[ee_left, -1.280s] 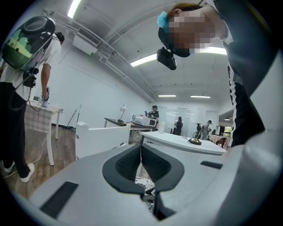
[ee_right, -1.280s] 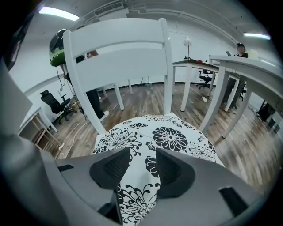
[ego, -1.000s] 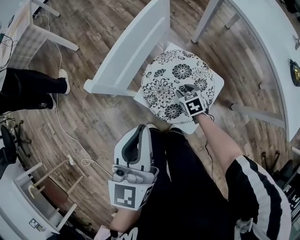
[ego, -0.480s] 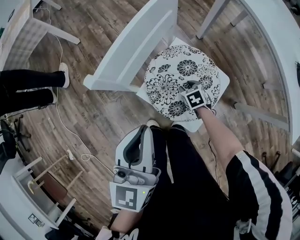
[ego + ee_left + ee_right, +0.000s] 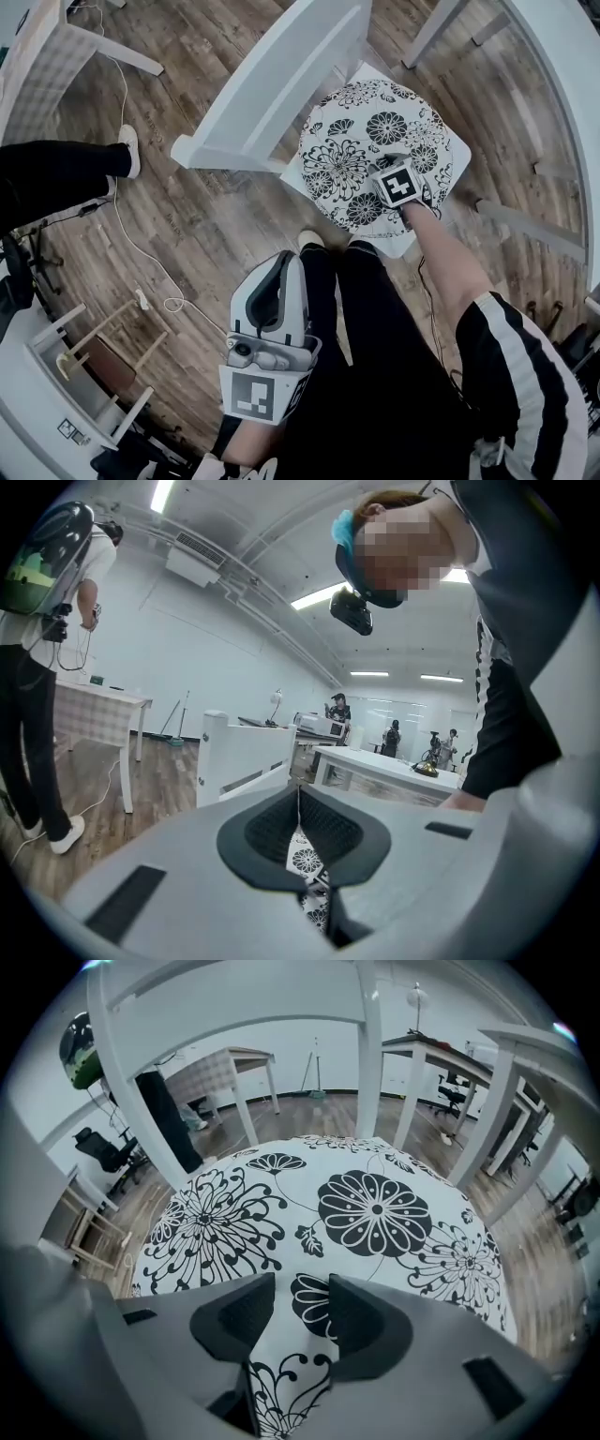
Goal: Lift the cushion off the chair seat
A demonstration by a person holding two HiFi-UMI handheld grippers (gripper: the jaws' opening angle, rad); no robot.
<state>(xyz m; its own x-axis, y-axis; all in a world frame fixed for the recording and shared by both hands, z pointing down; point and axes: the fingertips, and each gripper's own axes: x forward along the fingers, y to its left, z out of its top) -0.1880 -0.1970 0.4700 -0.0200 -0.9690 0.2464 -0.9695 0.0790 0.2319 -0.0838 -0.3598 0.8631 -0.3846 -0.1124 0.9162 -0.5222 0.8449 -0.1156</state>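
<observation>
- Your right gripper (image 5: 386, 167) is low over the near part of the cushion (image 5: 361, 141). Its jaws are parted with nothing pinched, and only the flower print shows in the gap between them. I can't tell whether the pads already touch the fabric.
- The cushion lies flat on the chair seat (image 5: 401, 246) and covers most of it. The chair back (image 5: 272, 84) stands along its far-left side, and a table leg (image 5: 431, 33) stands close beyond.
- Both jaws look to be riding above the top face, so closing here would likely only skid over the cloth. Either press down to gather a fold before you squeeze, or draw back to the near rim and slip one jaw beneath it — the rim should hold more securely.
- Close firmly, then check that the fabric is actually caught between the pads before you raise your arm.
- Lift straight up and a little toward yourself, which should keep the cushion from dragging against the chair back.
- Your left gripper (image 5: 284, 261) hangs by your leg, well apart from the chair, with its jaws pressed together on nothing. If the cushion sags from a one-sided grip, open it and bring it in to take the opposite rim.
- Mind the cable (image 5: 141, 272) on the floor if you step.
</observation>
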